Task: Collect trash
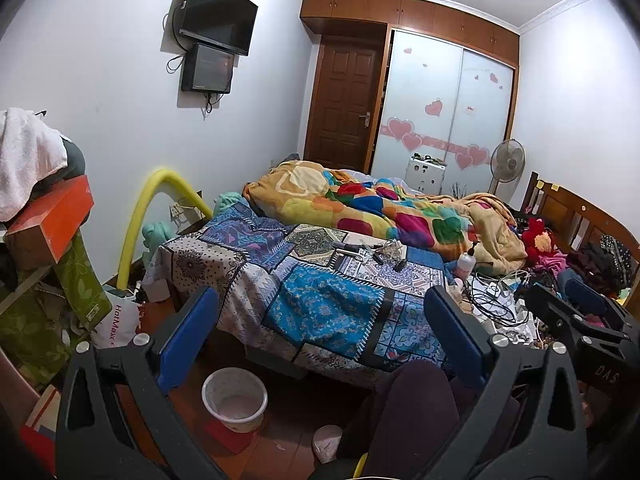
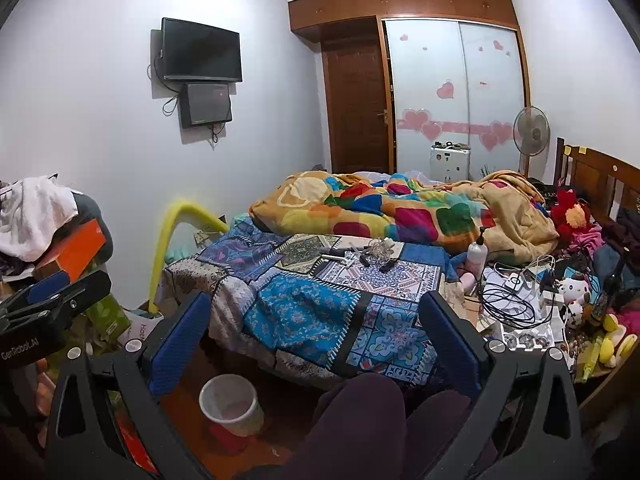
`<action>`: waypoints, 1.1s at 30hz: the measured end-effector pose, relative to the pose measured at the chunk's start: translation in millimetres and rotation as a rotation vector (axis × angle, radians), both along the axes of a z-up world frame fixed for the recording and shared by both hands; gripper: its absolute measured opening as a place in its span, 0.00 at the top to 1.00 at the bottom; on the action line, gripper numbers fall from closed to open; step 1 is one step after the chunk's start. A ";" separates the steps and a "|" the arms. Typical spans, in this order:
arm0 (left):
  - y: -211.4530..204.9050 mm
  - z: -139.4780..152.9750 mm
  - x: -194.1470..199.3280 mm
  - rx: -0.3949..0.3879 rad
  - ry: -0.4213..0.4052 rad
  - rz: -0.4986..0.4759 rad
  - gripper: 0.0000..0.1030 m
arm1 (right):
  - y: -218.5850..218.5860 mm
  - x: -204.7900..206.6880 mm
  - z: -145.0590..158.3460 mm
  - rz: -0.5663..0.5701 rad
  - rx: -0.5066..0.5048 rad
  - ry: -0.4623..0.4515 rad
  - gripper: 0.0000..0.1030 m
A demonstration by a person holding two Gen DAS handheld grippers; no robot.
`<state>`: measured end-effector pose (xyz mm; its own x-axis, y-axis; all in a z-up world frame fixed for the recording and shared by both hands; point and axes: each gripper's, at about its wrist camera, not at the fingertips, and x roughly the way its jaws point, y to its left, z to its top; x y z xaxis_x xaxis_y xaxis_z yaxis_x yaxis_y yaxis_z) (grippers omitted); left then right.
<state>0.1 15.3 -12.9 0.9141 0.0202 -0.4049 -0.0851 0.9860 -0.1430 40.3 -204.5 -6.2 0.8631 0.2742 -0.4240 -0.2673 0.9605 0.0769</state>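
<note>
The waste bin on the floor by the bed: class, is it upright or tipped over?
Upright. The waste bin stands on its base on the floor, open mouth facing up, its round rim and pale inside visible in both wrist views.

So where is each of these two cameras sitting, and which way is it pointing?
Left wrist view: sits on the left gripper, looking along its open blue fingers over the bed toward the wardrobe; the person's knee and the right gripper show.
Right wrist view: sits on the right gripper, facing the same way; the knees and the left gripper show at the left edge.
Shared: bed, wall TV, white bin on the floor, standing fan.
</note>
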 end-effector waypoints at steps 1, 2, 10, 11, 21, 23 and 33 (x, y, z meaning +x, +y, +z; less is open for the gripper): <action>-0.3 -1.0 -0.5 0.002 0.000 -0.001 0.00 | 0.1 0.1 -0.5 0.001 0.000 0.000 0.00; -0.6 -2.0 -1.2 0.004 -0.001 -0.002 0.00 | 0.3 0.1 0.0 0.001 0.000 0.001 0.00; 3.2 2.6 0.1 -0.003 0.001 0.001 0.00 | 0.3 -0.3 1.3 0.000 -0.001 -0.007 0.00; 2.6 2.9 0.2 -0.002 0.001 0.002 0.00 | 0.8 -0.2 1.9 0.000 -0.002 -0.009 0.00; 3.4 4.0 0.8 0.004 0.003 0.008 0.00 | 1.4 -2.2 2.9 0.008 -0.001 -0.011 0.00; 4.6 4.3 1.1 0.007 0.004 0.010 0.00 | 2.0 -2.6 2.9 0.010 -0.003 -0.012 0.00; 3.8 1.9 -0.4 0.008 0.005 0.017 0.00 | 5.3 -4.6 2.4 0.021 -0.004 -0.015 0.00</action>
